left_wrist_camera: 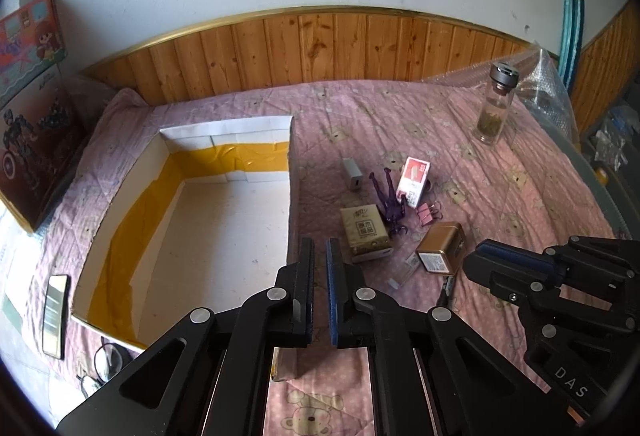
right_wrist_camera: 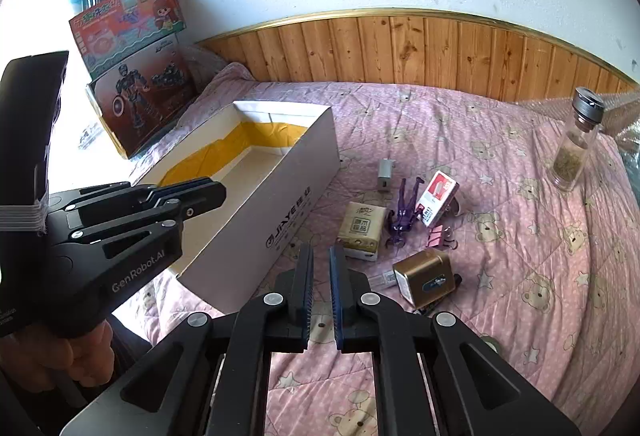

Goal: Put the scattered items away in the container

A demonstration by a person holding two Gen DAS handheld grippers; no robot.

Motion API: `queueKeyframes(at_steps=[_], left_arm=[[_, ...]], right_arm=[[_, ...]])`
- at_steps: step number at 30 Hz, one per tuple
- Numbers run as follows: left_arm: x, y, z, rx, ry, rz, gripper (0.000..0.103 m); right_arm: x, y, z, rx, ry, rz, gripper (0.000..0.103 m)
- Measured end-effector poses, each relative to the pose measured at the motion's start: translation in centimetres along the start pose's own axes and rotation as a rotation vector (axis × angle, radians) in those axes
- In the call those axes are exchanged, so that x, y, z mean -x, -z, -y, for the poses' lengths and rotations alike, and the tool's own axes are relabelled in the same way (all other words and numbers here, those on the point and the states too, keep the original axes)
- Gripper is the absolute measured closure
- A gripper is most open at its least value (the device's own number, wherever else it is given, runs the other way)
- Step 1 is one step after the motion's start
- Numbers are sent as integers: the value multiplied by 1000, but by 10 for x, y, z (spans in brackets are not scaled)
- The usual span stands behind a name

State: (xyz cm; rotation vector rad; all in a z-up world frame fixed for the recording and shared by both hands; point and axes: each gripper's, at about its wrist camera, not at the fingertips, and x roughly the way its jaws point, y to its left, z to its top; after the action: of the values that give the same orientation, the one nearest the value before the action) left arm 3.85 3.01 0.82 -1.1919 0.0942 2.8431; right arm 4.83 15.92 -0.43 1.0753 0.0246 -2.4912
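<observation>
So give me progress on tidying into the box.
Done: nothing; the white box holds no items. In hand: nothing; left gripper and right gripper are shut, empty. Left: tissue pack, purple figure, red-white packet, gold box, pink clips.

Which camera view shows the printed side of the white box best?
The right wrist view: the white box turns its outer printed long wall toward that camera. The left wrist view shows mainly the inside, with yellow tape on its walls.

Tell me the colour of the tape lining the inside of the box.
Yellow tape, running along the inner walls of the white box; clearest in the left wrist view.
</observation>
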Motion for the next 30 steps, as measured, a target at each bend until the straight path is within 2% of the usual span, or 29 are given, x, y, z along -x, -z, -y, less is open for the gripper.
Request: queueKeyframes(at_steps=[7, 8, 9, 10, 12, 14, 15, 20, 30], left_arm=[[0, 2, 1, 13, 33, -10, 96], [-1, 2, 2, 16, 47, -17, 92], [-3, 2, 2, 22, 55, -23, 78], [-3, 1, 2, 30, 56, -23, 72], [-4, 0, 4, 33, 61, -20, 66], [-4, -2, 6, 30, 58, -14, 60], [-3, -1, 7, 29, 60, -13, 58], [-5, 2, 8, 15, 73, -25, 53], [-13, 0, 14, 5, 137, -56, 53]], right_arm=[[1, 1, 3, -24, 23, -6, 94], [1, 2, 7, -39, 23, -6, 92], [1, 3, 11, -56, 19, -10, 87], [1, 4, 16, -76, 16, -11, 82], [1, 7, 26, -115, 5, -12, 56], [1, 10, 34, -143, 6, -17, 43], [1, 11, 38, -155, 8, -19, 40], [-1, 18, 54, -196, 12, -46, 39], [-4, 47, 96, -262, 47, -117, 39]])
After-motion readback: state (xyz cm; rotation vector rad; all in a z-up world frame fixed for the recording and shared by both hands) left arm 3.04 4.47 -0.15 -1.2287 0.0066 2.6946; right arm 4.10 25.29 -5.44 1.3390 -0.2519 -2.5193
